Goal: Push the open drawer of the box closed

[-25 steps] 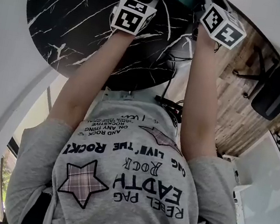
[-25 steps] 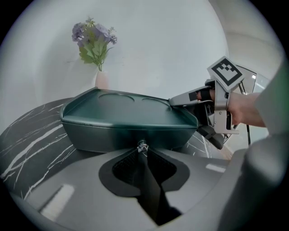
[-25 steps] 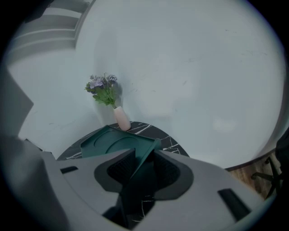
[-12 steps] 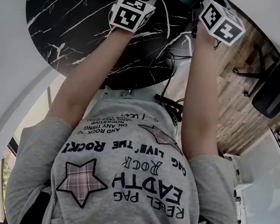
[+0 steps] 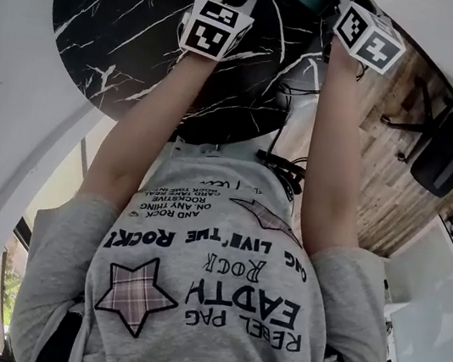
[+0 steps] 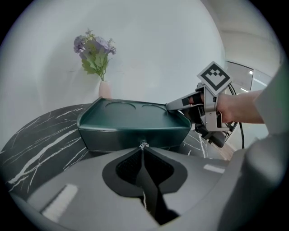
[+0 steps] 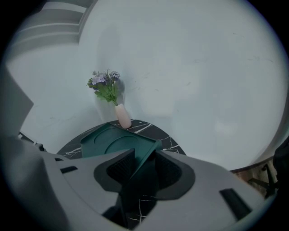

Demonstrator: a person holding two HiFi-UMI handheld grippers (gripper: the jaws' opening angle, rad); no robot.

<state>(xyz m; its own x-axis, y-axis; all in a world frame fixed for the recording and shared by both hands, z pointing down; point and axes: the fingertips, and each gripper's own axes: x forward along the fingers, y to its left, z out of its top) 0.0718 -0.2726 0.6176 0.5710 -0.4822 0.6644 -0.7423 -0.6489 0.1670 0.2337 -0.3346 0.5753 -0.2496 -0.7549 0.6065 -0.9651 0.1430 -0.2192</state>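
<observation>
Green box, where is it sitting?

— It is sitting on the black marbled bench, straight ahead of the left gripper, with its front facing those jaws.

And how are those jaws standing?

— They are pressing together, with nothing lying between the pads. Their tips are touching a small shiny knob on the front of the drawer. I cannot tell whether they are pinching it or only leaning on it.

Is the drawer sticking out?

— Its front is looking close to level with the box's walls. How far in it is sitting, I cannot tell.

What is the right gripper doing?

— It is reaching in from the right of the left jaws. Its own jaws are standing part open and clamping the box's corner, and the green wall is filling the gap between the pads. One jaw is lying over the top edge, the other is running below it along the side.

Anything behind?

— A pale vase of purple flowers is standing on the bench beyond the box, well apart from both pairs of jaws.
</observation>
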